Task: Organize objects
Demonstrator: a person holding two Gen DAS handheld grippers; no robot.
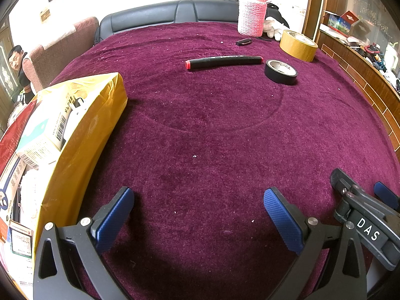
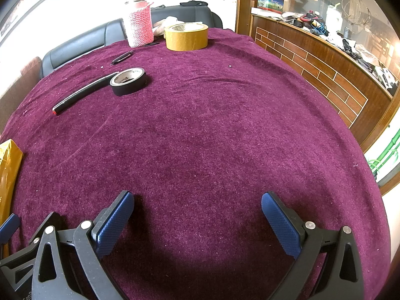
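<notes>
A black marker with a red cap [image 1: 223, 61] [image 2: 82, 93] lies on the purple cloth, far from both grippers. Beside it sits a black tape roll [image 1: 281, 72] [image 2: 128, 80]. Further back stands a wide brown tape roll [image 1: 298, 45] [image 2: 187, 36], with a small black pen-like item [image 1: 243, 41] [image 2: 122, 57] near it. A yellow box [image 1: 82, 135] [image 2: 7, 172] holding cartons stands at the left. My left gripper [image 1: 198, 212] is open over bare cloth, with nothing between its fingers. My right gripper [image 2: 197, 215] [image 1: 362, 200] is open beside it, also holding nothing.
A flask in a pink knitted sleeve [image 1: 251, 12] [image 2: 138, 21] and white gloves [image 1: 273, 28] stand at the back edge. A black sofa [image 1: 172, 12] lies behind the table, a cluttered wooden counter [image 2: 322, 57] to the right. A person [image 1: 17, 67] sits far left.
</notes>
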